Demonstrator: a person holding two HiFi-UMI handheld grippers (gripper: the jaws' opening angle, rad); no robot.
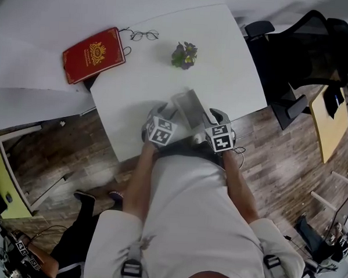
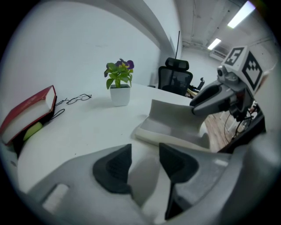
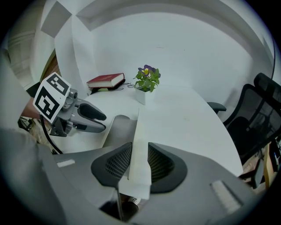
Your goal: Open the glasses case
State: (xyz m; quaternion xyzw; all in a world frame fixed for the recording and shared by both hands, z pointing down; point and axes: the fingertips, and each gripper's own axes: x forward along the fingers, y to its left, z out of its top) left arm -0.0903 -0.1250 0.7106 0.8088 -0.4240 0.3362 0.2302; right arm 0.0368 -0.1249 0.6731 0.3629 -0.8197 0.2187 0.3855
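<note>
Right gripper [image 3: 139, 151]: jaws slightly parted around the raised lid of the pale grey hard glasses case [image 1: 190, 107], apparently propping it open. Left gripper [image 2: 145, 154]: jaws spread, gripping nothing, probably steadying the base. The case sits at the white table's [image 1: 224, 62] near edge. Its long axis runs toward the potted violet plant [image 1: 184, 54], mouth facing left.

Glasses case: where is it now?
Head view: the glasses case lies open at the white table's near edge, between the left gripper and right gripper, its lid between the latter's jaws.
</note>
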